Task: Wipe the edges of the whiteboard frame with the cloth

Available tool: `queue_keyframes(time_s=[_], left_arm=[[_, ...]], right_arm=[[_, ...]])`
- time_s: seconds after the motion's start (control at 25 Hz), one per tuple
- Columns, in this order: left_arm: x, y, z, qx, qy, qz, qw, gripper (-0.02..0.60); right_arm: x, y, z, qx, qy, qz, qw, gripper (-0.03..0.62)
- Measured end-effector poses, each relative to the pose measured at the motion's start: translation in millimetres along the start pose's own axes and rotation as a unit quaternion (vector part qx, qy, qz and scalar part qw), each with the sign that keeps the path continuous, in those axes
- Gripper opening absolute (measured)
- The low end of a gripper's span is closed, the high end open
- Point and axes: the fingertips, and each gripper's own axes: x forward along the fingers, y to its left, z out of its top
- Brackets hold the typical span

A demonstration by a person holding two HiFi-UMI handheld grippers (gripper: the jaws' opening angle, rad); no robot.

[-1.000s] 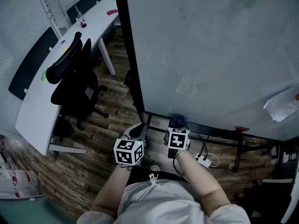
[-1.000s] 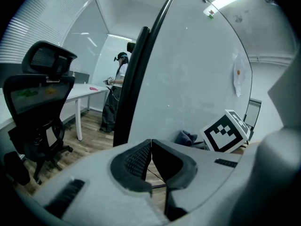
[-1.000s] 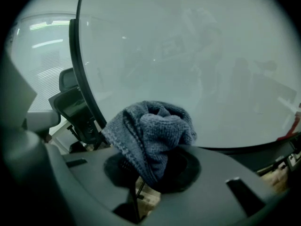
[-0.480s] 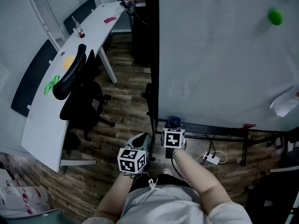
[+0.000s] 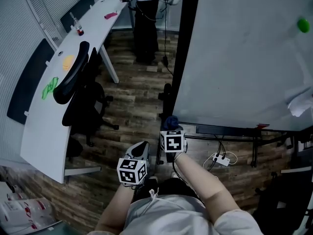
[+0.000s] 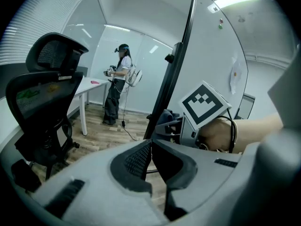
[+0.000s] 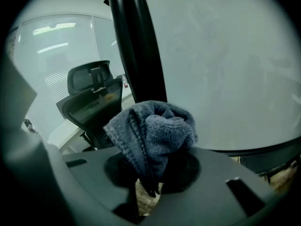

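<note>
**Grey cloth at the foot of the black frame**

Grey-white and tall, the whiteboard fills the right side of the room on its stand. Its black frame runs up the left edge as one long upright. The right gripper is down at the lower left corner of that frame, its jaws clamped on a bunched grey cloth. The cloth sits right against the upright, though I cannot tell whether it touches. The left gripper hangs lower and nearer the person's body, its jaws pressed together with nothing between them.

To wipe this edge well, I judge the wad should be pressed flat onto the upright and drawn along it in one steady stroke. The bulge of cloth should lead, so the hard jaws never scrape the frame. The cloth is pinched only at its lower folds, so too much sideways drag could pull it loose.

The floor is dark wood plank. A long white desk curves along the blinds, with a black office chair tucked against it. Another person stands at the far end. A white power strip lies under the board, and a green magnet sits high on its face.
</note>
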Motion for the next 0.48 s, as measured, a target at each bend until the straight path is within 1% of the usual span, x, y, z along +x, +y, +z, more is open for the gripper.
queue_keyframes(time_s=[0.16, 0.28, 0.48], left_arm=[[-5.9, 3.1, -8.6, 0.001, 0.005, -0.012, 0.9999, 0.018], [-8.9, 1.0, -8.0, 0.005, 0.004, -0.030, 0.9995, 0.018], [-13.2, -22.5, 2.3, 0.018, -0.007, -0.066, 0.9977, 0.018]], right_arm=[[-5.9, 1.6, -4.9, 0.008, -0.001, -0.010, 1.000, 0.077], [-19.8, -0.9, -10.3, 0.011, -0.008, -0.024, 1.000, 0.077], [-63.4, -17.2, -13.7, 0.003, -0.037, -0.045, 0.998, 0.077]])
